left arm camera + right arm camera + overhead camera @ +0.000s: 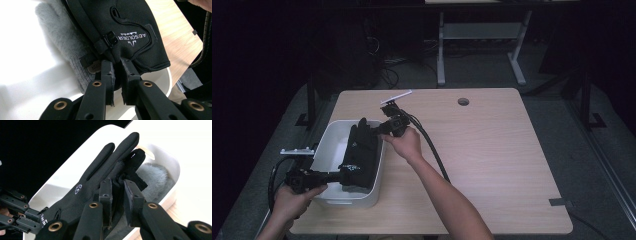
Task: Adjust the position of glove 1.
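A black glove (361,152) with white lettering stretches over a white tub (325,145) at the table's left. My left gripper (337,176) is shut on the glove's cuff (130,47) at the near end. My right gripper (379,131) is shut on the glove's finger end (125,173) at the far end. In the right gripper view the glove's fingers (117,152) point up over the tub rim (82,152). A grey fuzzy item (58,37) lies in the tub under the glove, also seen as grey fluff (155,177) in the right gripper view.
The wooden table (492,150) spreads to the right of the tub, with a round cable hole (463,101) at the back. A thick black cable (432,150) trails from the right gripper across the tabletop. A desk frame (482,45) stands on the floor behind.
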{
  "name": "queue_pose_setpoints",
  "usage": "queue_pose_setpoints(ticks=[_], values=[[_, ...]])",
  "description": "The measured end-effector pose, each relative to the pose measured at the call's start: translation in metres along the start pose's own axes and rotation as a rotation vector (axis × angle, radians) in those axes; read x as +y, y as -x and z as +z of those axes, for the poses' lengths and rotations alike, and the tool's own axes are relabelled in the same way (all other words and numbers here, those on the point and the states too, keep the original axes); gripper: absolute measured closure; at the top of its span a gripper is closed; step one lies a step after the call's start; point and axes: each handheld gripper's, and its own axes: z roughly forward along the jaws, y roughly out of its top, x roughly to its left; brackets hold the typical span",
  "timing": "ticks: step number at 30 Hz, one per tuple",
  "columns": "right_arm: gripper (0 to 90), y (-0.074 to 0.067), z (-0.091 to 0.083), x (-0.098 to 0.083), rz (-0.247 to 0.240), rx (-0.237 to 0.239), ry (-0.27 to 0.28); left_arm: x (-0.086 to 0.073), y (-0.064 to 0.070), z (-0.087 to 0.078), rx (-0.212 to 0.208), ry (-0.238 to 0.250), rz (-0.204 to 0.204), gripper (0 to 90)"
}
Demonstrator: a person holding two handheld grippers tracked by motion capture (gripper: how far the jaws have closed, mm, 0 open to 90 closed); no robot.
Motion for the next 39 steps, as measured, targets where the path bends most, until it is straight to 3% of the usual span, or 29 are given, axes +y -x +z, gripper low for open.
queue_pose_setpoints(ticks=[6, 12, 22, 39], values=[[72.2, 0.002, -0.001, 0.000, -0.002, -0.007, -0.002, 0.001, 0.000, 0.000, 0.004, -0.016, 0.008, 75.7], [68.4, 0.002, -0.006, 0.000, -0.003, -0.018, 0.008, 0.006, 0.001, -0.006, 0.024, 0.008, 0.008, 70.0], [63.2, 0.010, -0.027, -0.003, -0.003, -0.036, 0.037, 0.015, 0.007, -0.008, 0.029, 0.034, 0.036, 69.1], [57.5, 0.016, -0.061, -0.005, -0.005, -0.061, 0.079, 0.035, 0.028, -0.002, -0.011, 0.060, 0.077, 66.8]])
